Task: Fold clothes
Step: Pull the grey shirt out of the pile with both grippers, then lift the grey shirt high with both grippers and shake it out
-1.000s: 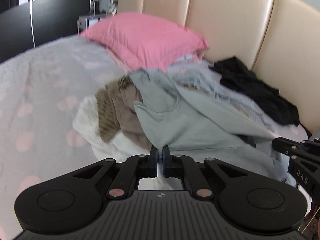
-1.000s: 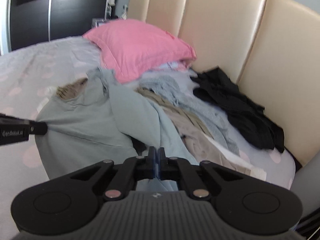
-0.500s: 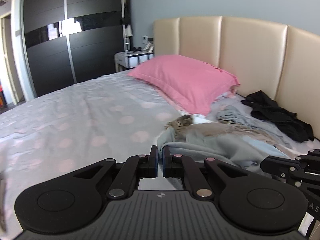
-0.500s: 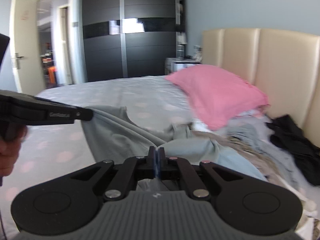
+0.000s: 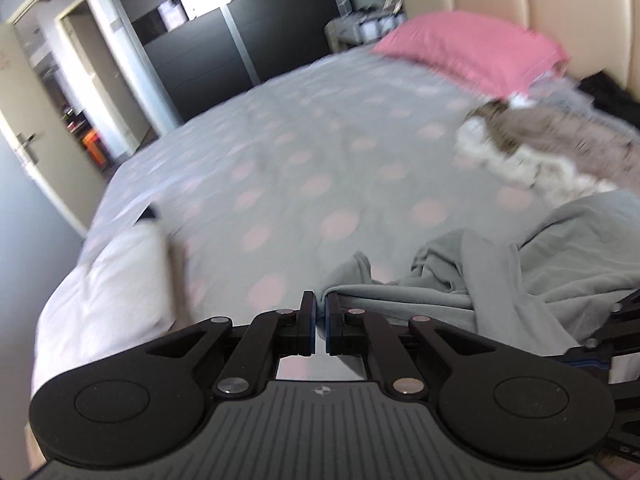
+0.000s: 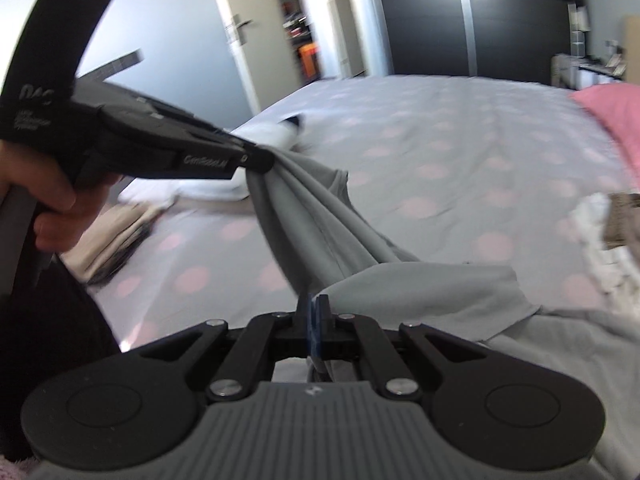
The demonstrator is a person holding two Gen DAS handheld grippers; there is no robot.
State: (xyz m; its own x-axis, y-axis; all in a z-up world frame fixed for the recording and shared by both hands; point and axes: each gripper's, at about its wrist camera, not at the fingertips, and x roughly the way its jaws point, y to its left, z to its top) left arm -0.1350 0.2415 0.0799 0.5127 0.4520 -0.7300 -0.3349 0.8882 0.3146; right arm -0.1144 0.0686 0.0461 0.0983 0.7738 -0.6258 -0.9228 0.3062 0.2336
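A grey garment (image 5: 532, 276) is stretched between both grippers over the bed. My left gripper (image 5: 320, 308) is shut on one edge of it; it also shows in the right wrist view (image 6: 260, 160), pinching bunched grey cloth (image 6: 320, 232). My right gripper (image 6: 316, 312) is shut on another edge of the same garment. The garment's far part lies on the grey dotted bedspread (image 5: 320, 152).
A pile of other clothes (image 5: 540, 148) lies by the pink pillow (image 5: 472, 52) and the beige headboard (image 5: 560, 0). Folded pale clothes (image 6: 116, 232) and a white item (image 5: 112, 288) lie at the bed's near edge. A dark wardrobe (image 6: 460, 32) and an open door (image 5: 52, 112) stand beyond.
Both grippers have swung left, away from the pile and headboard, pulling the grey garment out over the open bedspread. Both stay shut on it.
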